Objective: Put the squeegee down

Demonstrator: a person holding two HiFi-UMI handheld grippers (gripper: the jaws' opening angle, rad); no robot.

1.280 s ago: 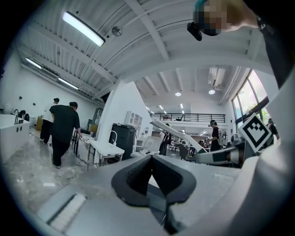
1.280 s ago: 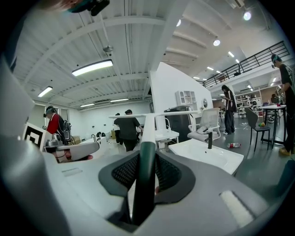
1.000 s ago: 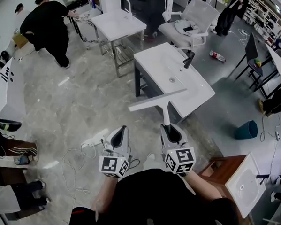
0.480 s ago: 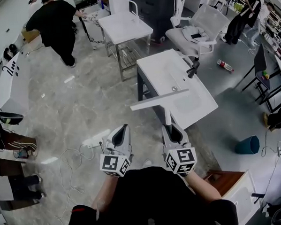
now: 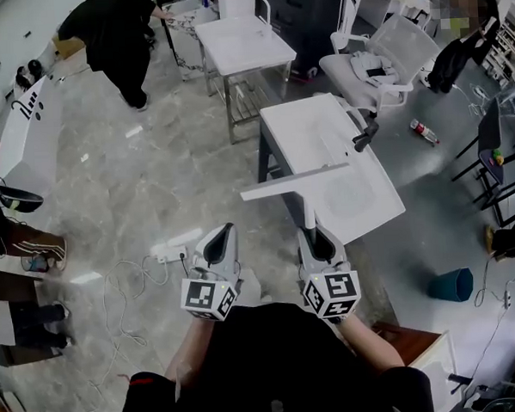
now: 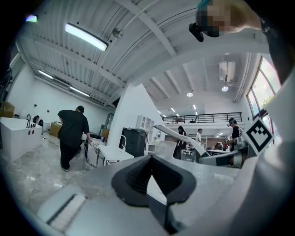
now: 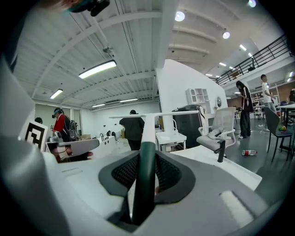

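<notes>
The squeegee point(image 5: 295, 180) has a long white blade and a dark green handle. My right gripper point(image 5: 313, 234) is shut on that handle and holds it out in front of me, blade crosswise. The blade hangs over the near-left edge of a white sink vanity point(image 5: 281, 122). In the right gripper view the handle point(image 7: 145, 184) is pinched between both pads of the gripper point(image 7: 147, 173), and the blade point(image 7: 156, 114) stands beyond them. My left gripper point(image 5: 227, 235) is level beside it over the floor. Its pads point(image 6: 133, 177) stand a little apart with nothing between them.
A black faucet point(image 5: 366, 137) stands on the vanity's far side. Behind are a white table point(image 5: 245, 42) and a white chair point(image 5: 379, 61). A person in black point(image 5: 115, 36) stands at the back left. A power strip with cables point(image 5: 169, 248) lies on the floor, and a teal bin point(image 5: 452, 284) is at the right.
Both grippers and the squeegee have moved forward. The sink vanity is closer, and the blade now reaches over its near-left edge. The grip on the handle is unchanged.
</notes>
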